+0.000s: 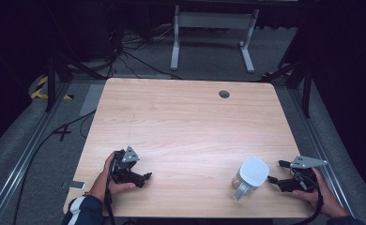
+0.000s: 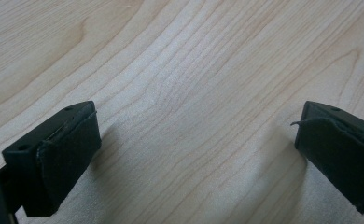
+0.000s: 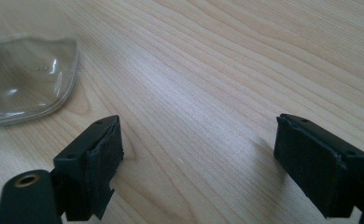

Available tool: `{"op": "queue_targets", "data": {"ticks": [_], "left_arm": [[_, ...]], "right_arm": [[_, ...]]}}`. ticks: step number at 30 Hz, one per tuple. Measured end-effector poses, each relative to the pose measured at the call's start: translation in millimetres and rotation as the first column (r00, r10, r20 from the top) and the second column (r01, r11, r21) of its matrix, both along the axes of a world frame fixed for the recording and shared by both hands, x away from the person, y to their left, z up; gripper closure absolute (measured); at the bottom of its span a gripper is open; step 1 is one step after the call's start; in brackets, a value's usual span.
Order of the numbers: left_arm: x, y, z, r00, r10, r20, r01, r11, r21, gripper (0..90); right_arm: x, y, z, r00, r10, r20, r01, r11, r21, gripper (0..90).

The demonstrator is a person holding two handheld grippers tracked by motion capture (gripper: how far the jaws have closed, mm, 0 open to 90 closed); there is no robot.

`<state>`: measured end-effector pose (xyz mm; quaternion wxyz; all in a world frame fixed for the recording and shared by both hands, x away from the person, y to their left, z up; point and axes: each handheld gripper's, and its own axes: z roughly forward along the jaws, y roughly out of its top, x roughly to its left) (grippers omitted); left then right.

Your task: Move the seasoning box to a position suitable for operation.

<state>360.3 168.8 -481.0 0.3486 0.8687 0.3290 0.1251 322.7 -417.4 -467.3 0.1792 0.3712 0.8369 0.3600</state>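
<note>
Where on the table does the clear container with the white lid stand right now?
In the high view, the container stands near the table's front right edge, just left of the right gripper.

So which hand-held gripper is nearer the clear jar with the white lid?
Right. The right hand-held gripper sits just beside the jar; the left hand-held gripper is far across the table.

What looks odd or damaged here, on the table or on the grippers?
The black pads on the left gripper look frayed and peeling at their edges. The clear jar with its white lid stands upright beside the right gripper; nothing spilled.
</note>
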Motion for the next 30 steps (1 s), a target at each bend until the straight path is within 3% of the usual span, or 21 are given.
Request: {"op": "queue_targets", "data": {"ticks": [7, 12, 15, 16, 18, 20, 24, 27, 29, 30], "left_arm": [[-1.5, 0.5, 0.3, 1.0000, 0.007, 0.007, -0.007, 1.0000, 0.003, 1.1], [-3.3, -1.0, 3.5, 0.9999, 0.007, -0.010, -0.006, 0.9999, 0.010, 5.1], [-3.0, -4.5, 7.5, 0.9997, -0.009, -0.024, 0.009, 0.9999, -0.008, 19.2], [-3.2, -6.3, 9.2, 0.9994, -0.018, -0.030, 0.018, 0.9997, -0.016, 19.9], [-3.5, -8.9, 12.7, 0.9991, -0.040, -0.013, 0.040, 0.9989, -0.025, 22.0], [-3.5, -14.0, 19.2, 0.9984, -0.055, 0.009, 0.056, 0.9965, -0.062, 25.8], [-4.7, -32.5, 34.5, 0.9918, -0.115, 0.055, 0.121, 0.9850, -0.123, 35.1], [-4.9, -51.1, 45.3, 0.9809, -0.174, 0.087, 0.186, 0.9701, -0.156, 43.5], [-4.9, -67.9, 54.5, 0.9670, -0.229, 0.111, 0.246, 0.9545, -0.169, 51.3], [-4.9, -67.9, 54.5, 0.9670, -0.229, 0.111, 0.246, 0.9545, -0.169, 54.7]], "right_arm": [[0.1, 0.3, 0.0, 1.0000, -0.005, 0.000, 0.005, 1.000, 0.000, 15.6], [1.0, 0.1, 1.1, 1.0000, 0.001, -0.004, -0.001, 1.000, -0.010, 15.8], [2.5, -0.1, 2.0, 0.9999, 0.011, -0.013, -0.011, 1.000, -0.017, 15.8], [3.0, -0.1, 2.2, 0.9998, 0.014, -0.015, -0.015, 1.000, -0.020, 15.8], [3.8, -0.1, 2.5, 0.9996, 0.021, -0.020, -0.021, 1.000, -0.019, 15.9], [4.4, -0.6, 2.6, 0.9996, 0.023, -0.018, -0.023, 0.999, -0.022, 16.3], [4.1, -1.4, 3.1, 0.9998, 0.012, -0.017, -0.012, 1.000, -0.017, 19.7], [4.1, -1.7, 3.0, 0.9998, 0.010, -0.015, -0.010, 1.000, -0.016, 20.2], [4.3, -1.7, 2.9, 0.9999, 0.009, -0.014, -0.009, 1.000, -0.015, 20.3], [4.3, -1.7, 2.9, 0.9999, 0.009, -0.014, -0.009, 1.000, -0.015, 20.3]]}}
